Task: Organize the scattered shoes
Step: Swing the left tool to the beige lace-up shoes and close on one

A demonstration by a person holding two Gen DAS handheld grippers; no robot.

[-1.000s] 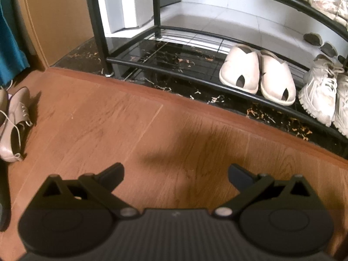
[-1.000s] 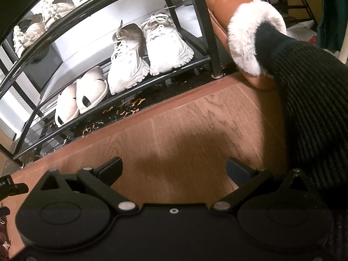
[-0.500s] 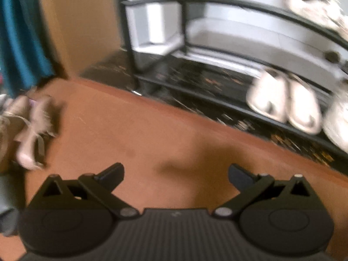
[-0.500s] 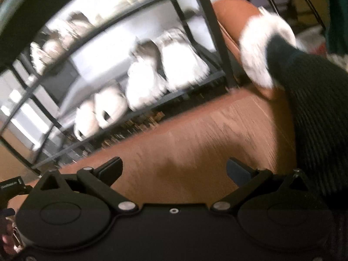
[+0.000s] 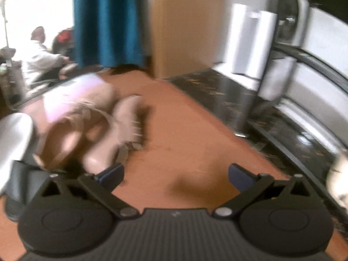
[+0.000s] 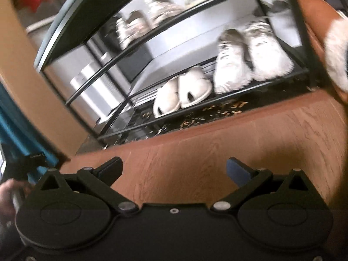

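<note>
Step in hand: reaching for stray shoes. Left claw (image 5: 175, 174) spread wide, empty, low over wooden floor (image 5: 184, 134). Beige lace-up shoes (image 5: 121, 128) lie on floor just ahead of its left finger, blurred. Right claw (image 6: 174, 168) spread wide, empty, facing shoe rack (image 6: 195, 117); slippers (image 6: 182, 93) and white sneakers (image 6: 250, 63) already on bottom shelf. Next: centre left claw over nearer lace-up, close on upper.

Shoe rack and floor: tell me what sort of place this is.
Probably a home entryway. A black metal shoe rack holds white sneakers and slippers, and beige lace-up shoes lie loose on the wooden floor.
</note>
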